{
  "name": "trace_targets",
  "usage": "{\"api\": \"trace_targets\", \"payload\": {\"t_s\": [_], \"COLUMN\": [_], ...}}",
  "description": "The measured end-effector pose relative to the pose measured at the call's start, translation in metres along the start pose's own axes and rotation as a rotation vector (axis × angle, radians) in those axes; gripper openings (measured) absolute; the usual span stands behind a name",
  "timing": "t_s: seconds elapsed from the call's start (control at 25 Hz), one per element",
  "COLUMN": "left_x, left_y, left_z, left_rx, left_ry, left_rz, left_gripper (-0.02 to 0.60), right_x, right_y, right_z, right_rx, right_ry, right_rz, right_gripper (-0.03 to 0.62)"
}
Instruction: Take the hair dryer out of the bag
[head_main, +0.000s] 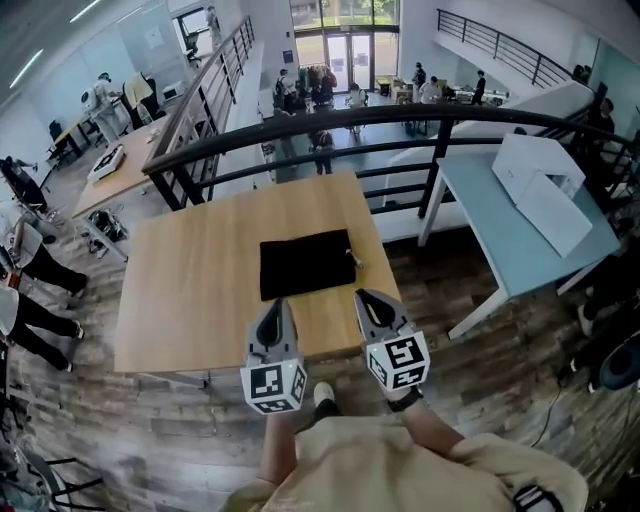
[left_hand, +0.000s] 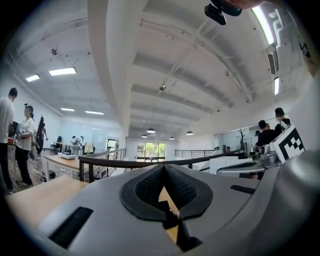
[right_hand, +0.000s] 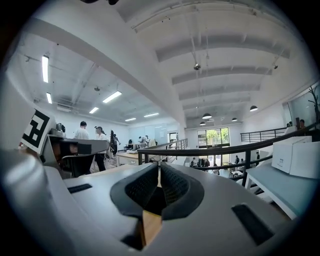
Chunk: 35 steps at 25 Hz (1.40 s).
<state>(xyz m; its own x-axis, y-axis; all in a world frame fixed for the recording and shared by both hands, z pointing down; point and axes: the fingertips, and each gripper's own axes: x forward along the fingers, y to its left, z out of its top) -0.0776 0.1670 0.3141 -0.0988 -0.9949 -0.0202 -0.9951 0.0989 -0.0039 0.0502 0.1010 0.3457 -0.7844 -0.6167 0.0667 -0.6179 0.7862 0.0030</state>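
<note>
A flat black bag (head_main: 307, 263) lies in the middle of the wooden table (head_main: 190, 290), with a small cord or zip pull (head_main: 352, 257) at its right edge. No hair dryer shows; whatever the bag holds is hidden. My left gripper (head_main: 278, 303) hovers over the table's near edge, just short of the bag's lower left corner, jaws shut and empty. My right gripper (head_main: 362, 295) is beside it, close to the bag's lower right corner, also shut with nothing between its fingers. In both gripper views the dark pads (left_hand: 150, 187) (right_hand: 142, 187) meet, pointing level over the table.
A black curved railing (head_main: 300, 125) runs just behind the table, with a drop to a lower floor beyond. A light blue table (head_main: 520, 235) with a white box (head_main: 540, 185) stands at the right. People and desks are far off at the left.
</note>
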Motion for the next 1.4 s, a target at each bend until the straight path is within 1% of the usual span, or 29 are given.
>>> {"api": "trace_targets", "payload": {"t_s": [0.12, 0.28, 0.48, 0.6, 0.76, 1.0, 1.24, 1.32, 1.4], "left_x": [0.034, 0.075, 0.108, 0.119, 0.137, 0.181, 0.224, 0.240, 0.254], "left_y": [0.024, 0.056, 0.093, 0.102, 0.099, 0.098, 0.086, 0.084, 0.081], "left_z": [-0.001, -0.011, -0.025, -0.040, -0.060, -0.099, -0.153, -0.172, -0.191], "left_rx": [-0.012, -0.035, -0.062, -0.082, -0.085, -0.035, 0.034, 0.051, 0.062], "left_ry": [-0.003, 0.011, 0.032, 0.068, 0.114, 0.219, 0.359, 0.408, 0.459], "left_rz": [-0.032, -0.075, -0.117, -0.146, -0.186, -0.213, -0.244, -0.246, -0.265], "left_gripper": [0.014, 0.014, 0.014, 0.014, 0.014, 0.014, 0.014, 0.015, 0.017], "right_x": [0.039, 0.084, 0.127, 0.141, 0.156, 0.183, 0.203, 0.209, 0.213], "right_y": [-0.006, -0.017, -0.018, -0.016, -0.021, -0.052, -0.087, -0.095, -0.101], "right_z": [0.003, -0.001, -0.006, -0.016, -0.026, -0.053, -0.088, -0.101, -0.112], "right_rx": [-0.005, 0.003, 0.019, 0.044, 0.059, 0.103, 0.161, 0.176, 0.193], "right_ry": [0.007, 0.036, 0.058, 0.088, 0.108, 0.145, 0.191, 0.212, 0.233], "right_rz": [-0.018, -0.064, -0.109, -0.119, -0.119, -0.138, -0.145, -0.138, -0.131], "right_gripper": [0.020, 0.020, 0.020, 0.020, 0.020, 0.020, 0.020, 0.020, 0.020]}}
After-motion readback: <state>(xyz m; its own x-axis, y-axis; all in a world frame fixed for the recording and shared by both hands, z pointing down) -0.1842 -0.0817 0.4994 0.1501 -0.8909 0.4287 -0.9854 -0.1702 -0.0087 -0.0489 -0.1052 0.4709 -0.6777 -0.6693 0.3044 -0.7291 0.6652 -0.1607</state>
